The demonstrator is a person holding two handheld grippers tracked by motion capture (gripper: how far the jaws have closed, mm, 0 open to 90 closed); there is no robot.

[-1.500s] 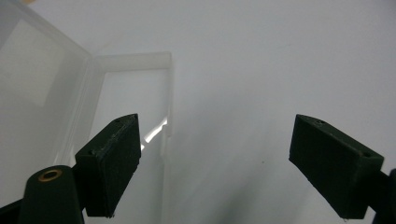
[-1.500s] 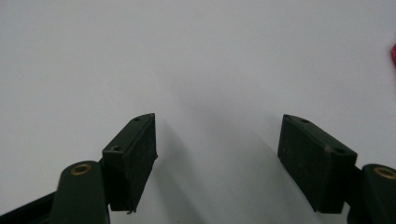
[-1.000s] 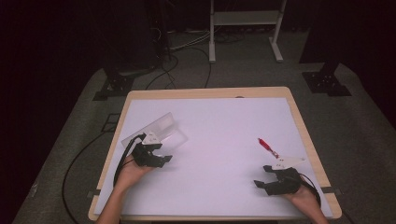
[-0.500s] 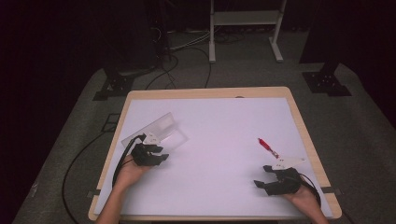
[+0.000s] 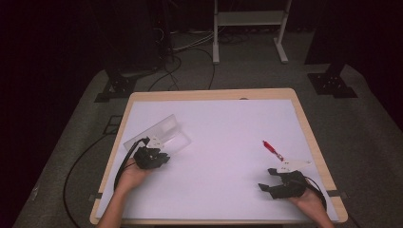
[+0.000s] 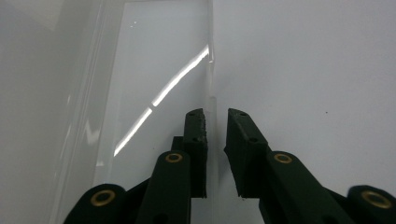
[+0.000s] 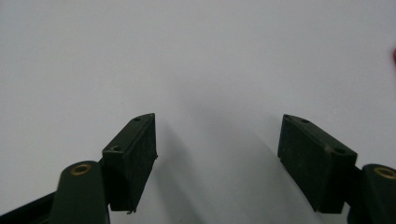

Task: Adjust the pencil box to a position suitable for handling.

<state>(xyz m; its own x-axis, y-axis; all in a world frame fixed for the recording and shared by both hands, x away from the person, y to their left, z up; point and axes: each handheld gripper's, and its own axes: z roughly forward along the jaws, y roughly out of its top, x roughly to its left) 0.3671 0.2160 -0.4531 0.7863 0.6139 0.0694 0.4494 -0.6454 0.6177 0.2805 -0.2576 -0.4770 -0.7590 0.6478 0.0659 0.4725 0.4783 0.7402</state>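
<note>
A clear plastic box point(image 5: 161, 133) lies on the left part of the white table point(image 5: 223, 142). My left gripper point(image 5: 160, 153) sits at its near edge. In the left gripper view the box's thin upright wall point(image 6: 211, 84) stands between the jaws of the left gripper point(image 6: 215, 116). They have just been closing and are now narrow, with a slim gap still showing on the right side of the wall. A red pen point(image 5: 272, 149) lies at the right. My right gripper point(image 5: 267, 179) rests on the table just short of the pen, wide open with nothing between its jaws point(image 7: 217, 126).
Beyond the table's far edge are cables point(image 5: 185, 47) on the dark floor and a white stand point(image 5: 249, 19). A cable point(image 5: 124, 164) trails from the left gripper over the table's left edge. A red sliver point(image 7: 393, 56) shows at the right edge of the right gripper view.
The left gripper's jaws have drawn together around the clear box's wall. Neither hand has moved, and the pen lies where it was.
</note>
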